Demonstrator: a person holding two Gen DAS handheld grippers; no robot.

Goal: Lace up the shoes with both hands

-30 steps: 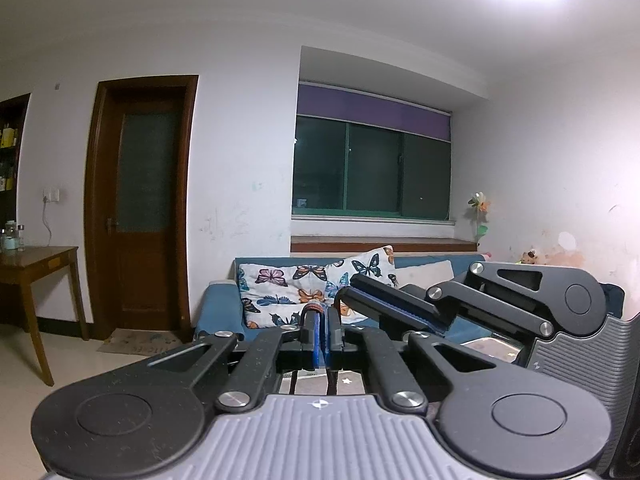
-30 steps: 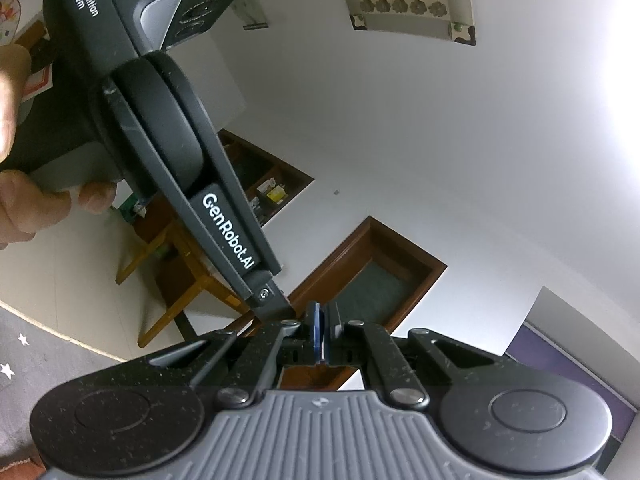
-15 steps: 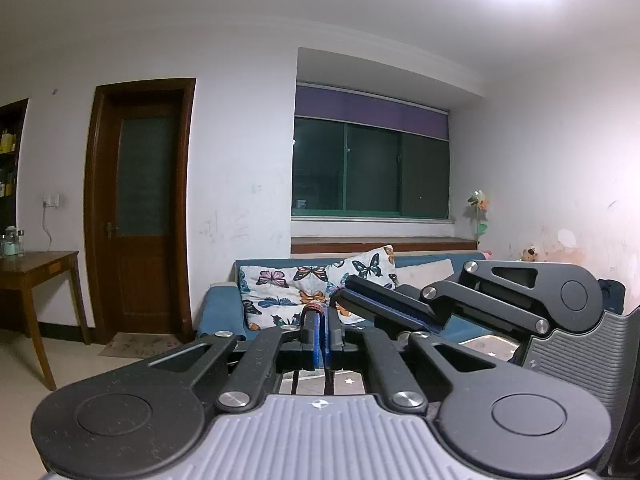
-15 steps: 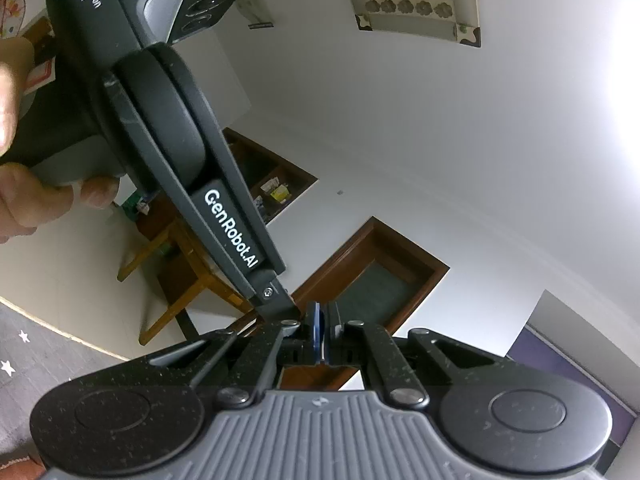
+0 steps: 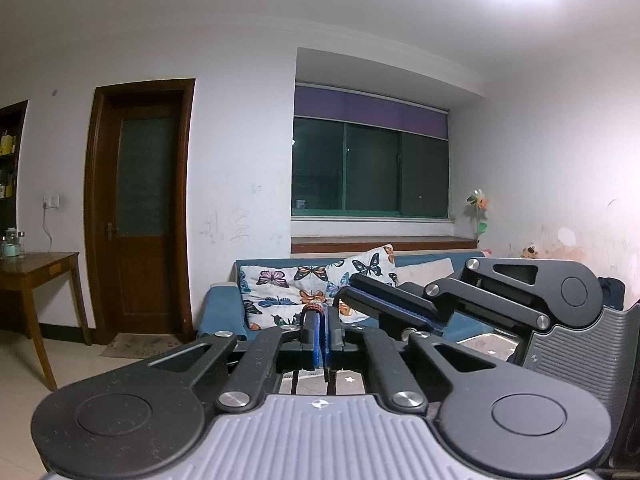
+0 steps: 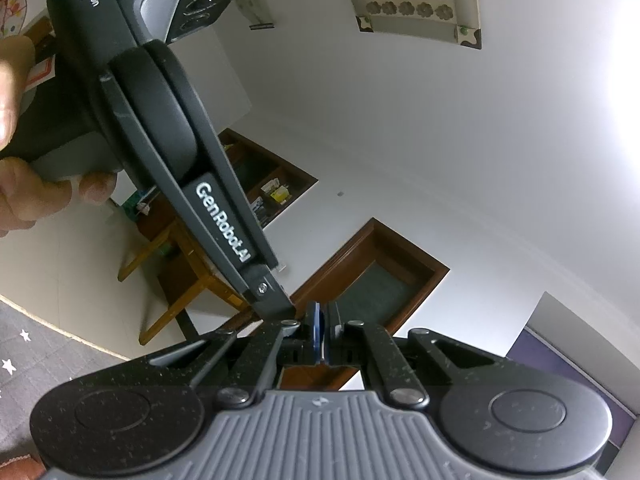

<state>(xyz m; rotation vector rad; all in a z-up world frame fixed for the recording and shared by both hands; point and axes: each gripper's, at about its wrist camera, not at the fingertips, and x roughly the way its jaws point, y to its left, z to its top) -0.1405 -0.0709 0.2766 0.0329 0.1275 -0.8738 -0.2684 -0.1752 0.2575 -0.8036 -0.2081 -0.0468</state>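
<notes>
Butterfly-print white cushions [image 5: 304, 286] on blue sofa [image 5: 220, 312]; purple blind [image 5: 370, 114]; dark brown door [image 5: 140, 208]; grey star-patterned rug [image 6: 36, 340].

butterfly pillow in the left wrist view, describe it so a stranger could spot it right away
Find the dark window in the far wall; below it stands a blue sofa. The butterfly pillow leans on its backrest, the only white cushion printed with colourful butterflies.

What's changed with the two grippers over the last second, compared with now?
Next to nothing. The left gripper and right gripper stay shut, tips close together and raised toward the room, with no shoe or lace in view. The framing drifts only slightly; the door and sofa are unchanged.
</notes>
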